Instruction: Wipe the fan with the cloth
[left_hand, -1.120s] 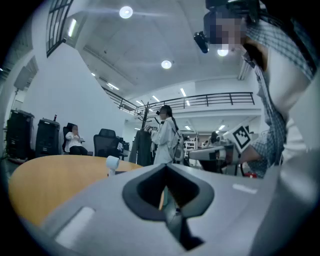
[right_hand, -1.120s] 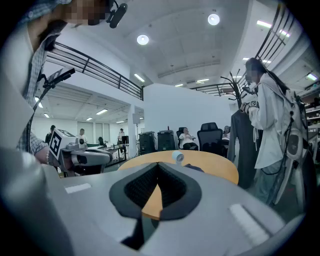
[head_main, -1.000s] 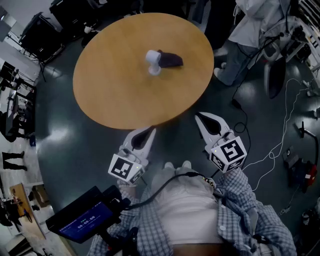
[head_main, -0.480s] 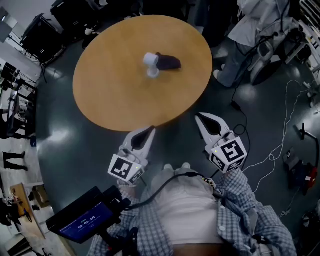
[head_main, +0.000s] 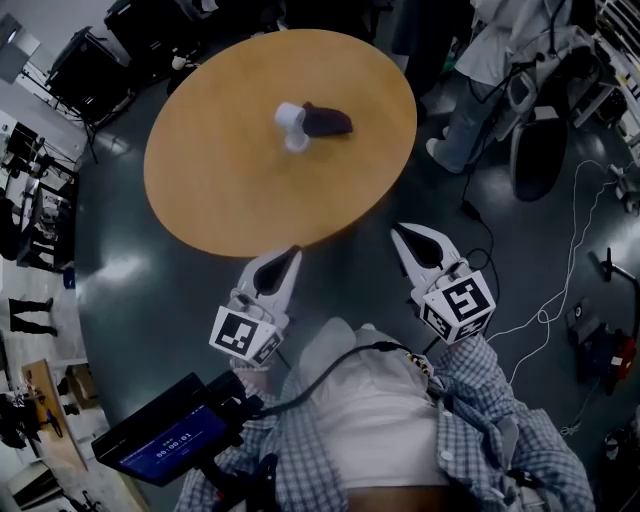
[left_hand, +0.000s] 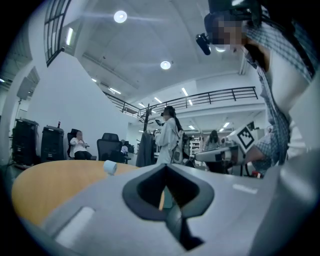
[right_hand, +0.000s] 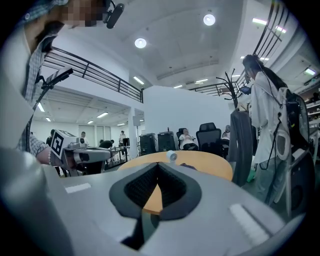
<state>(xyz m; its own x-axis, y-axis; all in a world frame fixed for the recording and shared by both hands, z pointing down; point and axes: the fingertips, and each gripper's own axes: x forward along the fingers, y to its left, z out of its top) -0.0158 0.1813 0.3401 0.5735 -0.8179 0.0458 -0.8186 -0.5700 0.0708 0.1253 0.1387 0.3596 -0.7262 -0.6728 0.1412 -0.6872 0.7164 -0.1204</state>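
Left gripper (head_main: 288, 255) held out before person's torso, pointing level toward round wooden table (head_main: 220, 190), tip by table's near edge. Jaws together, nothing between them. Right gripper (head_main: 402, 233) alongside, apart from left, over dark floor (head_main: 130, 290) off table's right rim. Jaws together, empty.

Small white fan (head_main: 291, 122) stands on table's far half, well apart from both grippers. Dark cloth (head_main: 330, 120) lies just beside fan, on its right. Only bare tabletop between grippers and fan.

Standing person (head_main: 500, 60) beyond table at right, black chair (head_main: 540, 150) near. White cable (head_main: 560, 290) trails across floor at right.
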